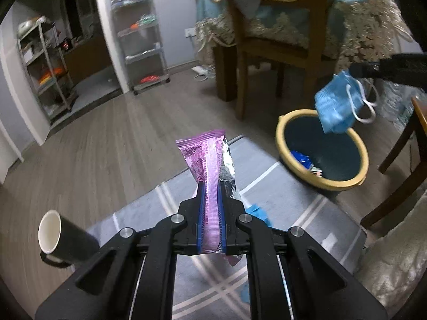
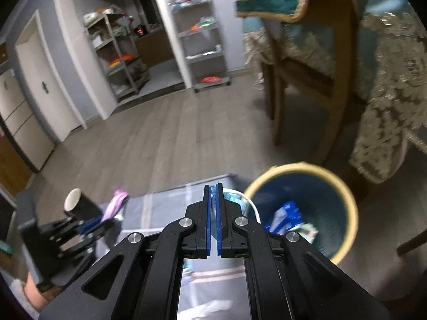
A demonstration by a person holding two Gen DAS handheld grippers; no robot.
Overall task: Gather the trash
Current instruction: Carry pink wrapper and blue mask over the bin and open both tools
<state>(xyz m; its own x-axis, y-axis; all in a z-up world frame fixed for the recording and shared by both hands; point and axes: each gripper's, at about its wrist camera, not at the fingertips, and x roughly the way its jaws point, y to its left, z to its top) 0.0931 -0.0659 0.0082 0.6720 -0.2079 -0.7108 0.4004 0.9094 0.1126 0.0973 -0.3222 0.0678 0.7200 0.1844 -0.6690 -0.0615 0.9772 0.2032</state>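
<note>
My left gripper (image 1: pixel 210 186) is shut on a purple snack wrapper (image 1: pixel 206 157) with a foil inside, held above the grey rug. My right gripper (image 2: pixel 213 186) is shut on a blue face mask (image 1: pixel 337 101), which hangs over the yellow-rimmed trash bin (image 1: pixel 293 122). In the right wrist view only a sliver of the mask (image 2: pixel 213 190) shows between the pads, and the bin (image 2: pixel 349 200) sits just right of the fingers. The bin holds blue and other wrappers (image 2: pixel 288 213). The left gripper and wrapper (image 2: pixel 117 200) show at the left of that view.
A black paper cup (image 1: pixel 61 237) lies on its side on the floor at left. A blue scrap (image 1: pixel 257 212) lies on the grey rug (image 1: pixel 280 194). A wooden chair (image 1: pixel 277 42) and draped table stand behind the bin. Shelving racks (image 1: pixel 141 34) line the far wall.
</note>
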